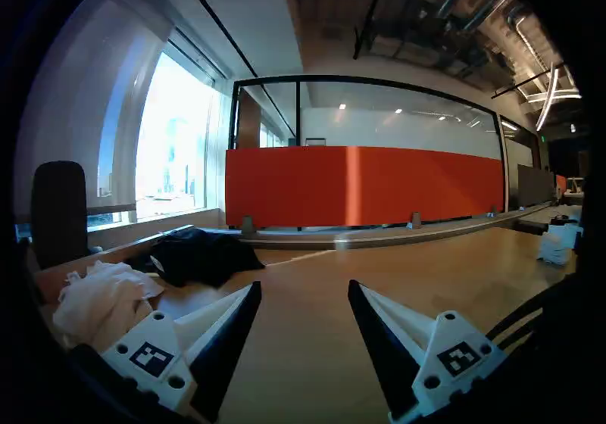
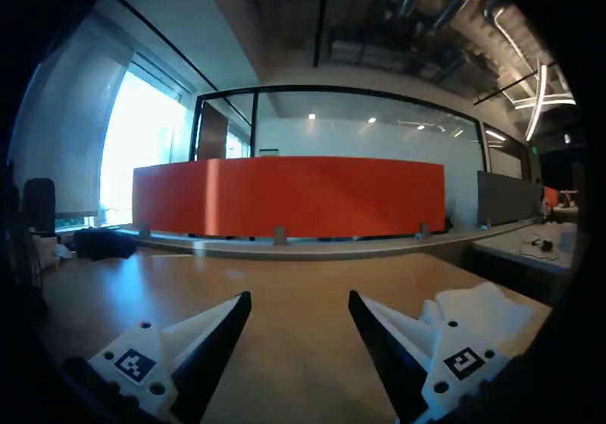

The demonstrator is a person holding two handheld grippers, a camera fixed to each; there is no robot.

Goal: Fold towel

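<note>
The left claw [image 1: 303,284] stands wide open with nothing between its fingers, and so does the right claw [image 2: 299,295]. In the left gripper view, the lower part of the towel [image 1: 106,303] is hidden behind the claw's left finger, so its full outline cannot be made out. In the right gripper view, a white cloth [image 2: 485,307] lies low on the right, partly hidden behind that claw's right finger; I cannot tell whether it is another towel. A small pale stack [image 1: 557,246] at the far right of the left gripper view is too small to identify.

The wooden surface [image 1: 318,333] runs bare ahead of both claws up to an orange partition [image 1: 363,185] along its far edge. A black garment [image 1: 201,256] lies heaped near the far left corner, just beyond the towel. A dark chair back [image 1: 59,212] rises beyond the left edge, in front of a bright window [image 1: 170,144].

The towel is cream-coloured and crumpled into a loose, rumpled mound at the surface's left side, unfolded.
</note>
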